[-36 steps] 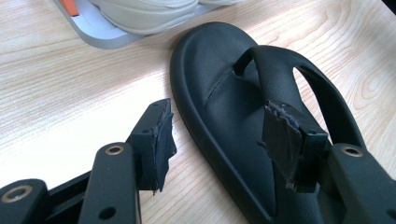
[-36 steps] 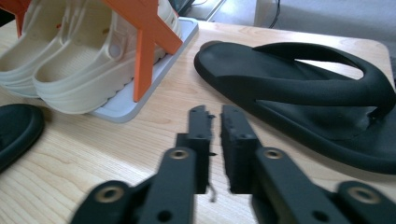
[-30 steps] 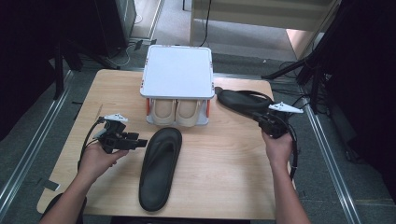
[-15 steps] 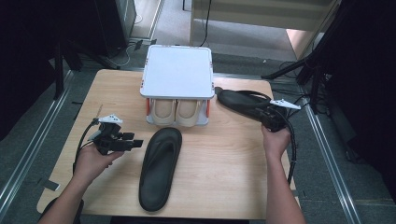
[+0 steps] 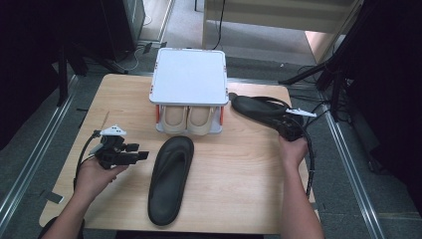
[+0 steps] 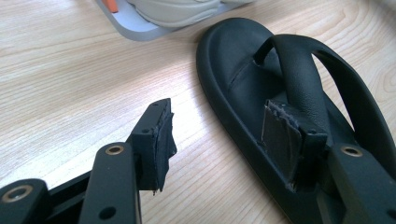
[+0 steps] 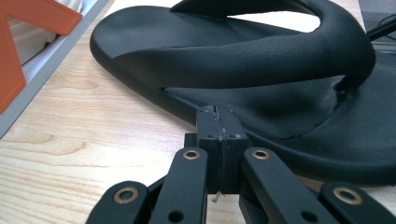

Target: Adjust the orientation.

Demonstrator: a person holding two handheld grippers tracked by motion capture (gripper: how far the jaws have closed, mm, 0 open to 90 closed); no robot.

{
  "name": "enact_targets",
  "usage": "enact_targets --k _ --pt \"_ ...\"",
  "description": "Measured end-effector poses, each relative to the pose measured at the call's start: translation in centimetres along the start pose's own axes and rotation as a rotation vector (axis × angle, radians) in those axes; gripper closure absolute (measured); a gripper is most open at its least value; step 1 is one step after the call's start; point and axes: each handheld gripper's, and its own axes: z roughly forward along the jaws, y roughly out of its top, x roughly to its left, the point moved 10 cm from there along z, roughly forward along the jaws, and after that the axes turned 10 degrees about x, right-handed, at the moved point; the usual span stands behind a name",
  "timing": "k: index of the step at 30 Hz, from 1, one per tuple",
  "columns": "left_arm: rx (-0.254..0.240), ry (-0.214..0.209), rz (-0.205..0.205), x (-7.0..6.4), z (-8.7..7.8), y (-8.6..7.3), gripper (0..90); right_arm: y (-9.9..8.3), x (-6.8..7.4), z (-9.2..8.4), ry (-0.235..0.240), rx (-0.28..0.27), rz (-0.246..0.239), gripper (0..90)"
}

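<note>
Wooden table (image 5: 239,164), right gripper (image 7: 218,116) jaws closed, empty, touching sandal (image 7: 261,60) edge

Two handheld grippers: left gripper (image 5: 142,156) and right gripper (image 5: 278,125), black bodies, brass-ringed screw holes, padded black fingers (image 6: 159,140), grey three-cornered top plates, trailing black cables; forearms unsleeved.

One sandal (image 5: 170,180) lies before the rack (image 5: 189,92), another sandal (image 5: 259,108) right.

High view: fixed overhead, facing forward-down over the whole bench (image 5: 234,164). Tongs views ride low and close: left faces the near sandal (image 6: 299,107), right the far sandal (image 7: 261,65); both sandals also seen from overhead.
</note>
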Motion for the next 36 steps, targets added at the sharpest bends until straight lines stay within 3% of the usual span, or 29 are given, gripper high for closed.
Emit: enact_targets --k 11,17,26,33,36 --pt "-0.004 0.015 -0.016 0.0 -0.3 -0.9 43.8 -0.2 -1.1 1.4 -0.016 0.05 0.029 90.0" --pt "-0.003 0.021 -0.025 0.2 -0.7 -1.4 43.8 0.4 -1.7 1.7 -0.06 0.053 0.027 90.0" --pt "-0.018 0.039 -0.048 0.3 -1.2 -2.1 43.8 1.4 -3.0 2.4 -0.047 0.051 0.09 90.0" --pt "-0.023 0.048 -0.054 0.4 -1.4 -2.4 43.8 2.3 -3.4 3.0 -0.065 0.045 0.092 90.0" --pt "-0.022 0.047 -0.055 0.4 -1.4 -2.5 43.8 2.5 -3.0 2.8 -0.029 0.032 0.115 90.0"
